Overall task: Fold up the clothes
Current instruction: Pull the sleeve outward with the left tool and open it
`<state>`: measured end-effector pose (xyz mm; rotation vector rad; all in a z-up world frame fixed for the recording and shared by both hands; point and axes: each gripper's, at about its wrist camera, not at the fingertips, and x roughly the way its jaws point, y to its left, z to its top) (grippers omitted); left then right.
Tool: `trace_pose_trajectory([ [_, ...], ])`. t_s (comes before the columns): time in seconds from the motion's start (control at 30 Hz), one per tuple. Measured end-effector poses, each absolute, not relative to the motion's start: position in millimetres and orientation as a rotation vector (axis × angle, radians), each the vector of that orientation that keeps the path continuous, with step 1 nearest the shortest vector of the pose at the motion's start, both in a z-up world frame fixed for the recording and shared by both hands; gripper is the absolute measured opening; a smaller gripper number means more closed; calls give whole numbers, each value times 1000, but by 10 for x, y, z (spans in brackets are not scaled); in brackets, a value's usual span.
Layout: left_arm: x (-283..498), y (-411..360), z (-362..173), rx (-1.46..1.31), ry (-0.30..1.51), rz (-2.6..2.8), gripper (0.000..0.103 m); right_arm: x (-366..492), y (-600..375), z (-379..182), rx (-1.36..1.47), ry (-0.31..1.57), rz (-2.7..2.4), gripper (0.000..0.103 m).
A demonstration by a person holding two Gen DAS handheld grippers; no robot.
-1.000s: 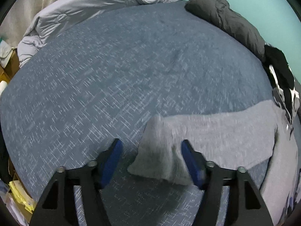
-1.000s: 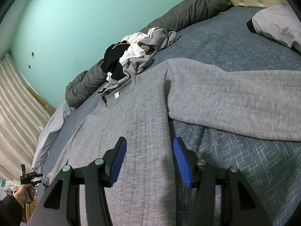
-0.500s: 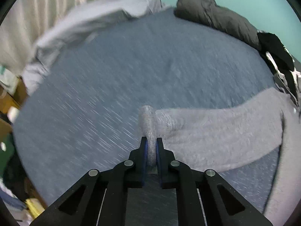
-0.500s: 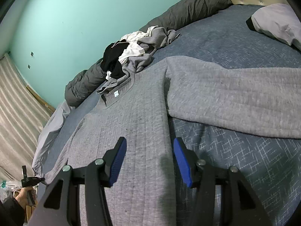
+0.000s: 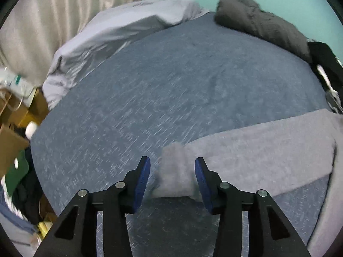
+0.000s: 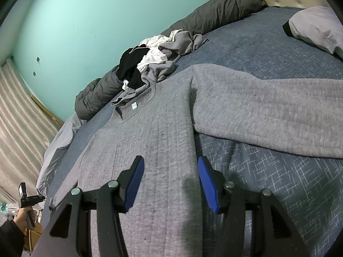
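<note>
The grey sweater [image 6: 150, 141] lies flat on the bed [image 5: 171, 85], sleeves out, ready for folding. Left tongs [image 5: 172, 176] are spread astride its cuff [image 5: 174, 171]; right tongs [image 6: 169, 182] are spread over its side edge, gripping nothing.

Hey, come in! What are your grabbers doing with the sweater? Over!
Left gripper open around sleeve cuff. Right gripper open over gray sweater. Nothing in the way.

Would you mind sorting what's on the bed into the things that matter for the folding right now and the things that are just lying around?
In play:
grey sweater
its sleeve cuff
left gripper, open around the cuff
right gripper, open over the sweater's side edge

Lying about:
pile of clothes
dark grey duvet
pale pillow
blue bedspread
</note>
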<state>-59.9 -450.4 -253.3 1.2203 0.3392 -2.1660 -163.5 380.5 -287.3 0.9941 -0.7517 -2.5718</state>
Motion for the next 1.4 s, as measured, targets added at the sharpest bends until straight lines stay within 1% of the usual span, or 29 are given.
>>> trace_pose_trajectory([
  [0.33, -506, -4815, -2968, 1226, 557, -2114, 47, -1656, 3777, -2897, 1005, -738, -2572, 53],
  [0.4, -514, -4796, -3043, 1245, 585, -2137, 47, -1659, 3769, -2915, 1013, -737, -2571, 53],
  [0.53, -546, -4736, -3087, 1258, 568, -2163, 45, -1667, 3734, -2933, 1022, -724, -2571, 53],
  [0.57, -553, -4721, -3093, 1261, 567, -2172, 40, -1669, 3728, -2937, 1023, -722, -2571, 53],
  [0.6, -559, -4706, -3099, 1265, 566, -2180, 27, -1672, 3725, -2940, 1025, -721, -2570, 53],
  [0.7, -591, -4626, -3057, 1282, 497, -2200, 14, -1670, 3724, -2948, 1028, -721, -2571, 53],
  [0.8, -573, -4612, -2980, 1271, 413, -2178, 9, -1673, 3729, -2952, 1027, -726, -2570, 53],
  [0.93, -429, -4767, -2783, 1176, 372, -2115, 7, -1669, 3724, -2950, 1024, -726, -2567, 53],
  [1.03, -400, -4884, -2679, 1161, 340, -2089, 6, -1664, 3733, -2945, 1020, -730, -2566, 53],
  [1.27, -449, -4954, -2694, 1177, 366, -2078, 6, -1671, 3732, -2941, 1024, -728, -2570, 53],
  [1.4, -446, -4998, -2675, 1161, 404, -2078, 11, -1672, 3751, -2946, 1029, -727, -2575, 53],
])
